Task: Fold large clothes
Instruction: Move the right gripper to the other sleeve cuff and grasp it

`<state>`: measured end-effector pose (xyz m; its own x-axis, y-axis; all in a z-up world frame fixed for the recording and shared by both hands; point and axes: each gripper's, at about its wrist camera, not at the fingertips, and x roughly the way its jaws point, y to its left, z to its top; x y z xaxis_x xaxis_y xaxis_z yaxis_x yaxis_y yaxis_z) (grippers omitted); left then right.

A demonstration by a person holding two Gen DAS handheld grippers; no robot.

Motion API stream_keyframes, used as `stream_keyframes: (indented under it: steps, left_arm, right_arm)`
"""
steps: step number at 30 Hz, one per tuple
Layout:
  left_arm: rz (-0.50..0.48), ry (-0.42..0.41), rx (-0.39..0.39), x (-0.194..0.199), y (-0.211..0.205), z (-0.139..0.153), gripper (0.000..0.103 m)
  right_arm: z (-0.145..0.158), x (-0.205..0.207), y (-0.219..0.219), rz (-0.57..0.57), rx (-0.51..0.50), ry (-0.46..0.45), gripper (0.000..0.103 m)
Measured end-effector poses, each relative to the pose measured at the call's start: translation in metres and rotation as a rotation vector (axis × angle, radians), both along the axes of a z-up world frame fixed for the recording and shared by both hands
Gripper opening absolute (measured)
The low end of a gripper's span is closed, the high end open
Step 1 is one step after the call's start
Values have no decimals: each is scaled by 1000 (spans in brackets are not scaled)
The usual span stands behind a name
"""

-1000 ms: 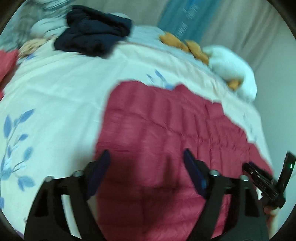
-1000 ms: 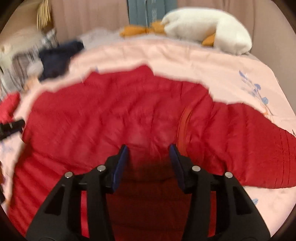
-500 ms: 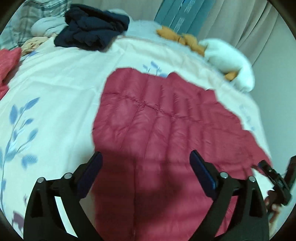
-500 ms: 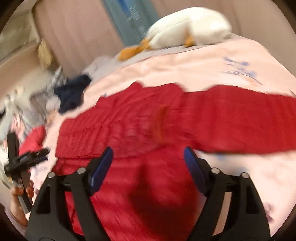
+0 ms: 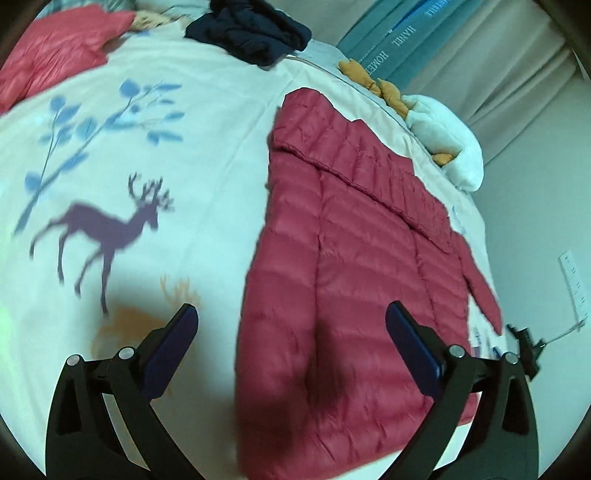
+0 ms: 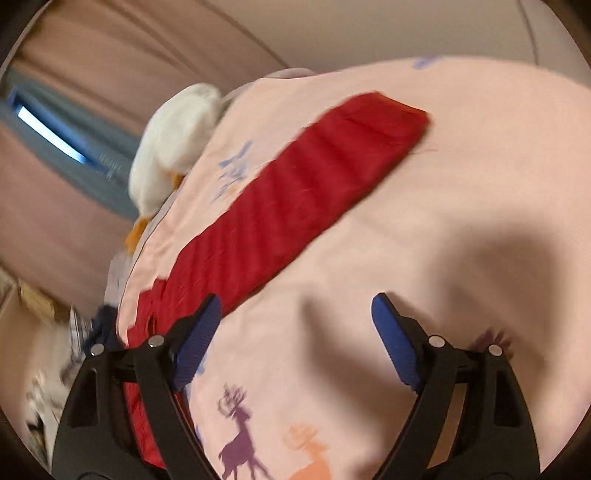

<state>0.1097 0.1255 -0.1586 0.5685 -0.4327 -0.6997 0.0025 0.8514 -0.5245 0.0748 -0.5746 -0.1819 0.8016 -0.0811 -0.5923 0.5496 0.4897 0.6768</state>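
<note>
Red quilted down jacket (image 5: pixel 354 295) lies flat, 1 sleeve (image 6: pixel 295 192) outstretched upper centre, unfolded; left gripper (image 5: pixel 291 332) and right gripper (image 6: pixel 295 321), newly opened wide, hold nothing.

Both claws, L (image 5: pixel 291 343) & R (image 6: pixel 297 325), just opened wide, now off the red jacket (image 5: pixel 354 280) (nothing between jaws).

A pale bedspread (image 5: pixel 207 155) printed with blue leafy branches (image 5: pixel 99 122), a purple deer (image 5: pixel 107 229) and an orange deer (image 6: pixel 308 456) covers the bed. At its far edge lie a heap of dark navy clothing (image 5: pixel 255 29), a white plush toy with orange parts (image 5: pixel 443 136) and a folded pinkish-red garment (image 5: pixel 55 55). Beige curtains (image 5: pixel 491 48) hang behind, beside teal fabric with white lettering (image 5: pixel 402 33).
</note>
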Motion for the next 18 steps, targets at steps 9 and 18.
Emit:
stream_keyframes:
  steps: [9, 18]
  left_arm:
    - [-15, -10, -8, -4, -22, 15, 102]
    - [-18, -18, 26, 6, -41, 27, 102]
  right_arm:
    - [-10, 39, -30, -77, 19, -76, 85]
    - [-18, 59, -59, -213, -15, -73, 46]
